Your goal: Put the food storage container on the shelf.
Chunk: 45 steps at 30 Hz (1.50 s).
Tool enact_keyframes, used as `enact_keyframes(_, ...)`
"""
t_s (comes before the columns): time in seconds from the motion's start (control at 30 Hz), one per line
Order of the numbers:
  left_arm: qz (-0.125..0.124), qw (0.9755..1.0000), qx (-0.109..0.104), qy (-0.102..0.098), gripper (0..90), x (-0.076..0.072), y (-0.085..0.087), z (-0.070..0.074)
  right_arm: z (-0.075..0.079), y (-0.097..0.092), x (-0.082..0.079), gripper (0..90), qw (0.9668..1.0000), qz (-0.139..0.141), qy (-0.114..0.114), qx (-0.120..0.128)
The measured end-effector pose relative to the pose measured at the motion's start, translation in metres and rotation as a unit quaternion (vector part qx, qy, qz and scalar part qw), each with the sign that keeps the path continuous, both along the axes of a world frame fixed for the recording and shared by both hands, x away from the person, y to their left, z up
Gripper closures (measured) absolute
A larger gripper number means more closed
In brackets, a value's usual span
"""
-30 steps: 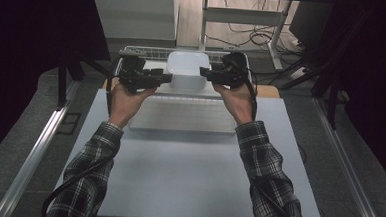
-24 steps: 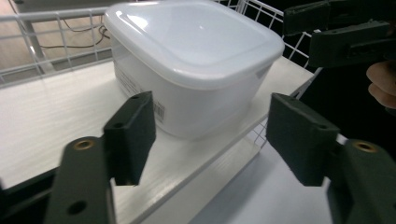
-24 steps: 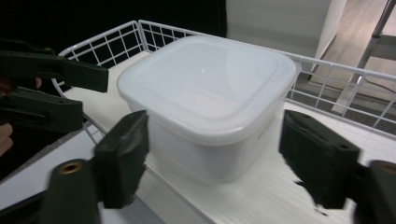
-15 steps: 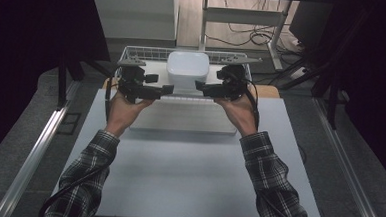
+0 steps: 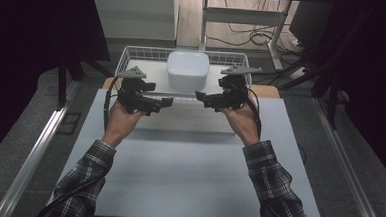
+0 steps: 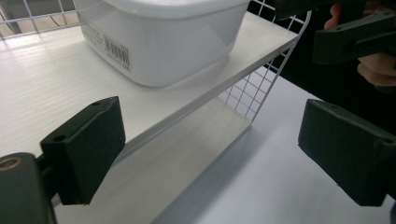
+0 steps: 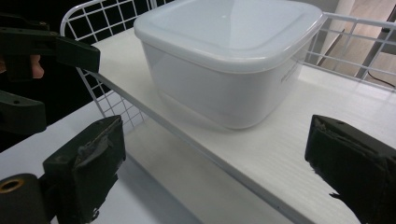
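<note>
The left hand-held gripper (image 5: 167,101) hangs released in front of the rack's near left end; its jaws have just been opening and nothing lies between them. In the left gripper view its two black pads (image 6: 84,149) stand wide apart, with only the edge of the white shelf (image 6: 51,98) and the counter (image 6: 275,186) showing in the gap.

In the middle, a lidded white plastic box (image 5: 187,70) sits upright on that shelf inside a low wire basket (image 5: 128,55), well apart from both tools. Judging by its thin, faintly see-through walls and snap-on lid (image 7: 233,23), it is probably light and fairly stiff, though the walls may flex a little under a hard squeeze. The smooth sides look slippery and taper toward the base, so pads could slide off. The surer hold seems to be two opposite sides just under the lid's overhanging lip, one tool per side.

The right hand-held gripper (image 5: 199,96) is likewise released near the rack's right end, jaws just opened, gap empty.
</note>
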<state>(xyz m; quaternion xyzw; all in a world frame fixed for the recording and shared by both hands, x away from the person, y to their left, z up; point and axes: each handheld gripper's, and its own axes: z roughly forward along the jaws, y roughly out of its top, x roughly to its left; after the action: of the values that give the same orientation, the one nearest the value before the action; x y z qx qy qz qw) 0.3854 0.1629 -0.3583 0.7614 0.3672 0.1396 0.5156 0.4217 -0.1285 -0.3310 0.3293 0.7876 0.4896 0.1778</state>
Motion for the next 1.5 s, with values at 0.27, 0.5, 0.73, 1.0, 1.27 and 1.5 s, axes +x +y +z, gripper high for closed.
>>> enact_keyframes(0.27,-0.004,0.9997,0.014,-0.017,5.6,-0.009,-0.002,-0.009,-0.006,-0.002,-0.008,4.3,0.9999,0.01,0.005,-0.003)
enact_keyframes(0.5,-0.005,0.9996,0.021,-0.016,6.9,-0.019,-0.003,-0.016,-0.012,-0.003,-0.016,4.1,0.9998,0.019,0.001,-0.01)
enact_keyframes(0.73,-0.011,0.9992,0.024,-0.031,6.0,-0.032,-0.003,-0.022,-0.016,-0.006,-0.028,4.1,0.9993,0.029,-0.008,-0.024)
enact_keyframes(1.0,-0.024,0.9988,0.032,-0.028,5.7,-0.046,0.0,-0.035,-0.023,-0.012,-0.042,3.7,0.9987,0.037,-0.015,-0.032)
enact_keyframes(1.27,-0.02,0.9991,0.03,-0.021,4.7,-0.06,0.004,-0.048,-0.034,-0.014,-0.055,2.7,0.998,0.045,-0.018,-0.04)
enact_keyframes(1.5,-0.016,0.9996,0.021,-0.013,2.9,-0.07,0.006,-0.061,-0.044,-0.013,-0.066,1.8,0.9973,0.051,-0.022,-0.049)
